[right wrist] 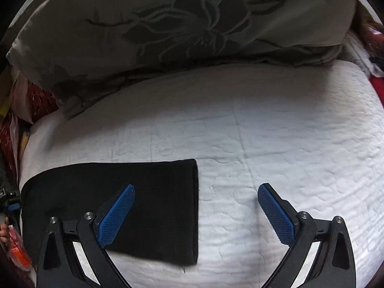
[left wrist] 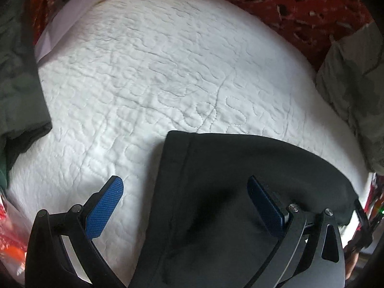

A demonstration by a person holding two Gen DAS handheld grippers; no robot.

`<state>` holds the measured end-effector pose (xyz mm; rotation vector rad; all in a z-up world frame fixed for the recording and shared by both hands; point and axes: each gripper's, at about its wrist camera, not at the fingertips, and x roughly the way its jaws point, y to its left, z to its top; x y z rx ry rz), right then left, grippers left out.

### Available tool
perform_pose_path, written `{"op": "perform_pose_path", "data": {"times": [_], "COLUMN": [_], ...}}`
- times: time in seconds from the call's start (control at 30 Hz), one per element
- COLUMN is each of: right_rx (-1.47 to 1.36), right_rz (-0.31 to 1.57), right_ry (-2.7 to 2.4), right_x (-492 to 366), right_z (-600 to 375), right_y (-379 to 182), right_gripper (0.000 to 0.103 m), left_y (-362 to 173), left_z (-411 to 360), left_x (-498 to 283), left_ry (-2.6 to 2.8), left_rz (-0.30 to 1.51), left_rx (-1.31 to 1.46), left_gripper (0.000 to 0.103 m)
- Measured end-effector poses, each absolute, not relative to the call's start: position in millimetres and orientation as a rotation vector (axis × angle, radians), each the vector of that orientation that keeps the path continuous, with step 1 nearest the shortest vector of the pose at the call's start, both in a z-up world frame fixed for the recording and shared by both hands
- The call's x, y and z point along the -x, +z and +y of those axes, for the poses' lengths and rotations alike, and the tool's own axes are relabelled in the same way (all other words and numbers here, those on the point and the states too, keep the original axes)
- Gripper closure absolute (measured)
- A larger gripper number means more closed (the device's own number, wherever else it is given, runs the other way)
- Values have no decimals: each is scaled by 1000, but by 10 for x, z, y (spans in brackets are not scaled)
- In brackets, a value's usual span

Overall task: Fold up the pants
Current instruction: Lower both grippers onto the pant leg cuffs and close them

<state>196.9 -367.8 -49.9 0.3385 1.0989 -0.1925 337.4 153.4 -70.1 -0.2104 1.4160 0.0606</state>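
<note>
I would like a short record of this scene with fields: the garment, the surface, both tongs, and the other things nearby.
garment: black pants, lying flat, one straight end visible
surface: white quilted cover
left tongs: open, holding nothing, above the edge of the pants
right tongs: open, holding nothing, above the end of the pants
nearby: grey floral pillow at the far edge of the cover; red patterned fabric beyond it
fold state: cannot tell how many folds are done
</note>
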Motion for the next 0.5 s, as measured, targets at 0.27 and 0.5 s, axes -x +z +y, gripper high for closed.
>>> {"op": "perform_pose_path", "data": {"times": [0.27,0.5], "right_rx": [-219,-214], "right_rz": [1104,1102], "right_ry": [-146,-83], "right_x": [-2064,-1991], "right_z": [-3516,-3495], "right_y": [-562,-562], "right_gripper": [39,72], "left_y": [-738,-771], "left_z": [1320,1248], "left_x": [-3555,-3767], "left_ry": [75,66], "left_rz": [1430,1498], "left_rx": [144,19], "left_gripper": [0,16]}}
